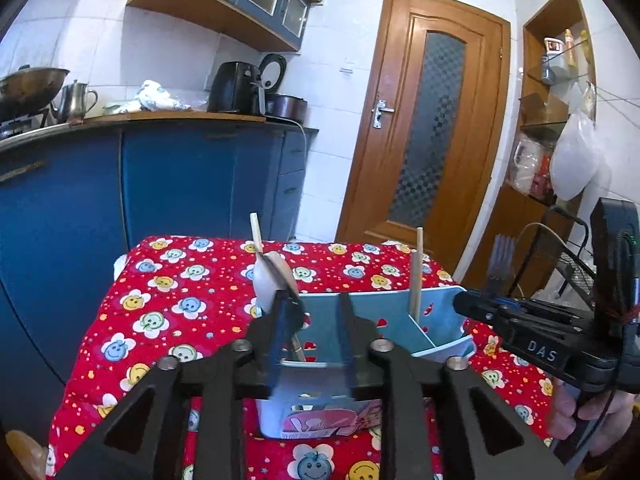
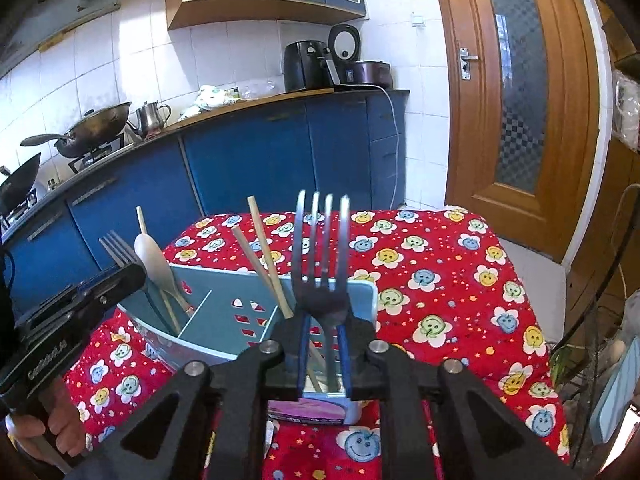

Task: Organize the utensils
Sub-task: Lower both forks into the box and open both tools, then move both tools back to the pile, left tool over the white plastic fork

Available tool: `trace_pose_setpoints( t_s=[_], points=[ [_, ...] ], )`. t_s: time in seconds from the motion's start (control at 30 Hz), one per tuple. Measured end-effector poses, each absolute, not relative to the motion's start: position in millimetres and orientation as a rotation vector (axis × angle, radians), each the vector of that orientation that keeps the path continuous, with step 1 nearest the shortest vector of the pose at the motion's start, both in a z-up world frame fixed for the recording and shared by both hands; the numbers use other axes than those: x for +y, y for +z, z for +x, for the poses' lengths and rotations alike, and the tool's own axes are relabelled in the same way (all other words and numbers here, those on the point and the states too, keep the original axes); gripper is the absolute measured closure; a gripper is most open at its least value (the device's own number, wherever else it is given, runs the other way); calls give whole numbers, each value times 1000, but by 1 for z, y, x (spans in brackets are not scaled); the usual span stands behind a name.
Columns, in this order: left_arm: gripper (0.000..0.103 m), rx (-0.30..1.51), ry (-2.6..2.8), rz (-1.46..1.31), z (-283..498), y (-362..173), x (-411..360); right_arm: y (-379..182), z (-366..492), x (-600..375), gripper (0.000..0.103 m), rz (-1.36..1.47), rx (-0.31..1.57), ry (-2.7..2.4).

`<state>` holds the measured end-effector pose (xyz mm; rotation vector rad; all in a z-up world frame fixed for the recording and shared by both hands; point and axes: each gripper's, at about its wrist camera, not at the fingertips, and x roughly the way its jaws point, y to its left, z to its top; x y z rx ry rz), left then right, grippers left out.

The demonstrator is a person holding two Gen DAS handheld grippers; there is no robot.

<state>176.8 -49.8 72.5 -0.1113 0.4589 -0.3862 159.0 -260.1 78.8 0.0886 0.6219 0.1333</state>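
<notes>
A light blue divided utensil holder stands on the red flowered tablecloth. My right gripper is shut on a metal fork, tines up, just above the holder's right end; it also shows in the left wrist view with the fork. My left gripper is open over the holder's left compartment, which holds a white spoon, another fork and a wooden stick. Chopsticks stand in the other compartment.
The table stands before blue kitchen cabinets with a kettle, a wok and appliances on the counter. A wooden door is behind right. A wire rack stands at the right edge.
</notes>
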Motion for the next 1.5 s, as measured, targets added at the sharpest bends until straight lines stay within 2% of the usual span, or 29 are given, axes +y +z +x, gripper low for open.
trace_pose_setpoints(
  t_s=[0.1, 0.2, 0.83, 1.17, 1.5],
  points=[
    [63, 469, -384, -105, 176, 73, -51, 80, 158, -261, 81, 103, 613, 134],
    [62, 476, -382, -99, 174, 75, -52, 84, 156, -262, 78, 106, 598, 142],
    [61, 468, -412, -57, 149, 92, -60, 95, 134, -265, 76, 120, 559, 147],
    [61, 479, -401, -47, 127, 97, -50, 96, 100, -265, 72, 146, 562, 163],
    [61, 547, -382, -29, 100, 86, -41, 74, 64, -263, 72, 174, 677, 136]
  ],
)
